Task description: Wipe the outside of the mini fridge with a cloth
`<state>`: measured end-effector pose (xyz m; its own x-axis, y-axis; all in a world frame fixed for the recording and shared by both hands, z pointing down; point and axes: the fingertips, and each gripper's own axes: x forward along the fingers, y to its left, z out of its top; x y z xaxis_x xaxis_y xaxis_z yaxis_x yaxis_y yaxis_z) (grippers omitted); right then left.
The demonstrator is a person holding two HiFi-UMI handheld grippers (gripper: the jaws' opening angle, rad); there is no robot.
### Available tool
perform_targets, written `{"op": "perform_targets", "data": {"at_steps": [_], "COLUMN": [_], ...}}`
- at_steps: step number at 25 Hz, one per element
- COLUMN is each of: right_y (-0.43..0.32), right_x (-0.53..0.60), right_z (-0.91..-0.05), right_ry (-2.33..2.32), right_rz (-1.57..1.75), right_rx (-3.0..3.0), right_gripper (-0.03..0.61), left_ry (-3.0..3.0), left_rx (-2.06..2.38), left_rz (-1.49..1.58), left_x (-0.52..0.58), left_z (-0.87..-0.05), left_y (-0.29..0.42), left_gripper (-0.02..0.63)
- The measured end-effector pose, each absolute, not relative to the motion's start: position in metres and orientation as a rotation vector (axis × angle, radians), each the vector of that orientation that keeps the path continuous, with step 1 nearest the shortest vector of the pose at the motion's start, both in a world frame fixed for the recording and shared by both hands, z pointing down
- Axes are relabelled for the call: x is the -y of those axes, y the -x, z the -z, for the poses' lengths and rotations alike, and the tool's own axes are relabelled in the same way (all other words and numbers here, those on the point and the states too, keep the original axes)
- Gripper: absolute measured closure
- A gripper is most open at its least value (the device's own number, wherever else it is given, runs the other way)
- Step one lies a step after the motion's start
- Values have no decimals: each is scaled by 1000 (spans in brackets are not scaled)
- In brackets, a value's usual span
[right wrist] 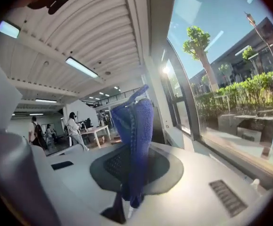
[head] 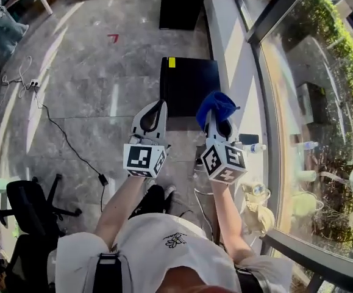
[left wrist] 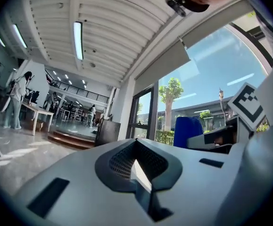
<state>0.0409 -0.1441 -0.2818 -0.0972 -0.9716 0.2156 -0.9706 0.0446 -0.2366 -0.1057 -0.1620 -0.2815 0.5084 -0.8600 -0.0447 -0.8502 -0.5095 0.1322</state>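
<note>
The right gripper pinches a soft blue knitted cloth, likely light and floppy; the left gripper is clenched empty near the boxy black mini fridge.

In the head view the blue cloth is covering the tips of the right gripper's fingers; that gripper and the left gripper are overlapping the mini fridge's near edge, leaving only its top showing
</note>
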Motion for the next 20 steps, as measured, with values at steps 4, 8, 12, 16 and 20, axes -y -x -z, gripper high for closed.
{"op": "perform_targets", "data": {"at_steps": [4, 8, 12, 16, 20], "right_y": [-45, -46, -42, -42, -32], "right_x": [119, 83, 56, 38, 29], "right_z": [355, 371, 368, 375, 383], "right_ry": [2103, 2082, 2075, 2064, 2042], "right_rz": [375, 308, 280, 253, 217], "right_rx": [-2265, -2270, -2312, -2313, -2332], "right_gripper": [517, 517, 517, 517, 517], "left_ry": [-2725, -2735, -2723, -2740, -2747], "left_rx": [1467, 1440, 1440, 1413, 1408], "left_rz": [221, 248, 232, 245, 243], "left_x": [149, 124, 97, 75, 63], "left_z": [368, 391, 387, 389, 393], "left_y": [87, 82, 84, 79, 86], "left_gripper": [610, 611, 611, 610, 611]}}
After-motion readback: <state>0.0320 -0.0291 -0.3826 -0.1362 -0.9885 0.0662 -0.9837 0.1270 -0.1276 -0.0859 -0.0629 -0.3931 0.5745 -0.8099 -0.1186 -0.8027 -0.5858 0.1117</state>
